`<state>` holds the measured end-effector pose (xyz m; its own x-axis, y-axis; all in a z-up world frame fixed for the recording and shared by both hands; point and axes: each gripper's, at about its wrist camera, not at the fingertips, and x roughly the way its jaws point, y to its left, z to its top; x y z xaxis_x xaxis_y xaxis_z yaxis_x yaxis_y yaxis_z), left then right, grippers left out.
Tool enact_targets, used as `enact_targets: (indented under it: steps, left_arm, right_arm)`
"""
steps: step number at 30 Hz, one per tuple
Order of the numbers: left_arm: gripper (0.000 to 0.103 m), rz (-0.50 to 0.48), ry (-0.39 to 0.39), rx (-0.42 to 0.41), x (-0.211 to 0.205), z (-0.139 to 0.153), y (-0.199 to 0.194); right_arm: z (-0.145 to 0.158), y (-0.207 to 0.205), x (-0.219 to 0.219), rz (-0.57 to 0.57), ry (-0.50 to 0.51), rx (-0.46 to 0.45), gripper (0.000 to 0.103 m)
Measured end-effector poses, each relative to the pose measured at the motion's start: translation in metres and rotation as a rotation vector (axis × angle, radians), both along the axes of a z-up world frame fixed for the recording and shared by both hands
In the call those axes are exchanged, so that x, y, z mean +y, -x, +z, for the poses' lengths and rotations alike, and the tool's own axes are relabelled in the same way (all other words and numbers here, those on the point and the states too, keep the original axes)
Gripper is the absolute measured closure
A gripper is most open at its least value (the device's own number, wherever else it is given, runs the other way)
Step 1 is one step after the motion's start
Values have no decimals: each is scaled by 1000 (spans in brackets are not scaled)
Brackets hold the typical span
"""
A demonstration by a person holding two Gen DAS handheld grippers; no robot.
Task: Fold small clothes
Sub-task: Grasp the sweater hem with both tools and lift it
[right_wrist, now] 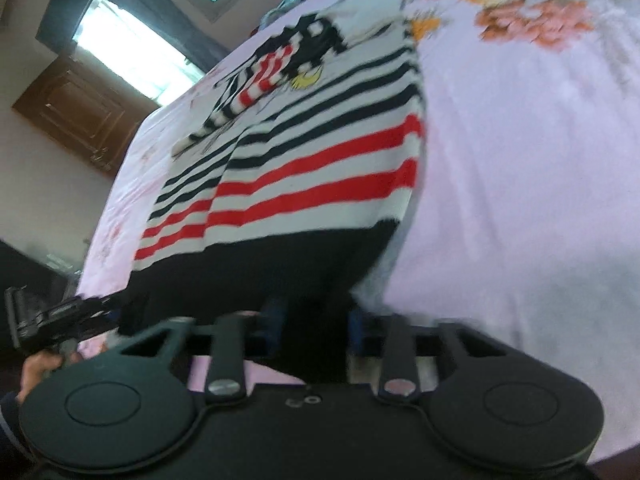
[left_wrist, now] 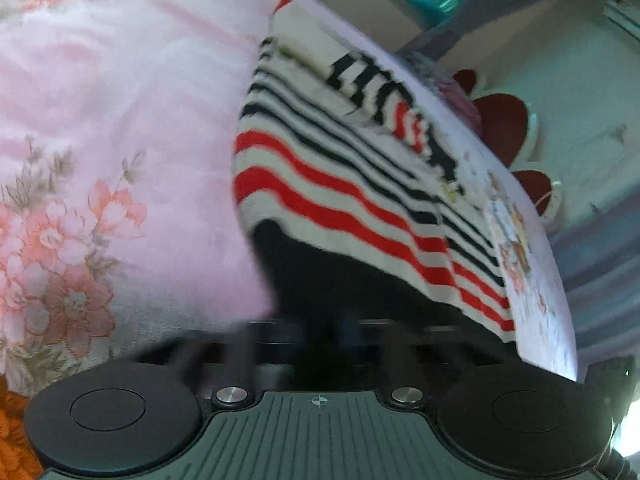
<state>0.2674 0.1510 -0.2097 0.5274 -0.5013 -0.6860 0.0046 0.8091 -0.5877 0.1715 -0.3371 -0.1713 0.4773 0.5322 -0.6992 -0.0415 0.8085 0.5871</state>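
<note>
Striped sweater (right_wrist: pixel 304 160) lies flat on the pink bed sheet (right_wrist: pixel 520 160), its long axis running away from both claws; right claw (right_wrist: pixel 312 320) and left claw (left_wrist: pixel 316 320) each pinch its black hem.

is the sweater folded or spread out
Partly folded: the sweater has a sleeve laid across its chest, the body otherwise flat on the bedsheet.

One striped sweater (left_wrist: pixel 344 184) (right_wrist: pixel 304 160), one pink floral bedsheet (left_wrist: pixel 120 120) (right_wrist: pixel 520 160), two tongs (left_wrist: pixel 316 328) (right_wrist: pixel 312 320), one wooden door (right_wrist: pixel 80 112).
</note>
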Motion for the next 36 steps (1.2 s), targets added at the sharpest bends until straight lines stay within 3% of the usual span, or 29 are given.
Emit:
enact_targets:
  steps: [1,4,6,7,8,12,20,24,30,36]
  left_arm:
    - [97,19,0,-22,-1,2,2]
    - [97,31,-26,-138,-6,20,18]
    - [97,34,-102,-103,-8,17,18]
    - [97,14,-149,-78,-12,10,15]
    - [97,8,-149,-76,-13,5,13]
    - [97,52,-94,-87,-11,12,9]
    - [97,117,4,-239,-3,64,-10]
    - [97,99,7,-300,1,95,-58]
    - [97,61,-1,-331,-6,126,-164]
    - [97,28,-39,-261,-18,114,-278]
  right_arm:
    - [3,1,0,-4,15,-16,96]
    - [20,14,-13,-45,-28,-107,97]
    - [21,20,-18,-45,21,-120,97]
    - [15,19,-18,-33,64,-88,97]
    - [6,18,-17,-23,96,-45,97]
    - [17,21,-21,-63,21,-100,97]
    - [80,-16,-24,-46,76,-311,97]
    - [107,-64,-30,-67,98,-371,97]
    - [132,-154,-42,-142,62,-393,97]
    - [106,-265,-51,-231,26,-281,97]
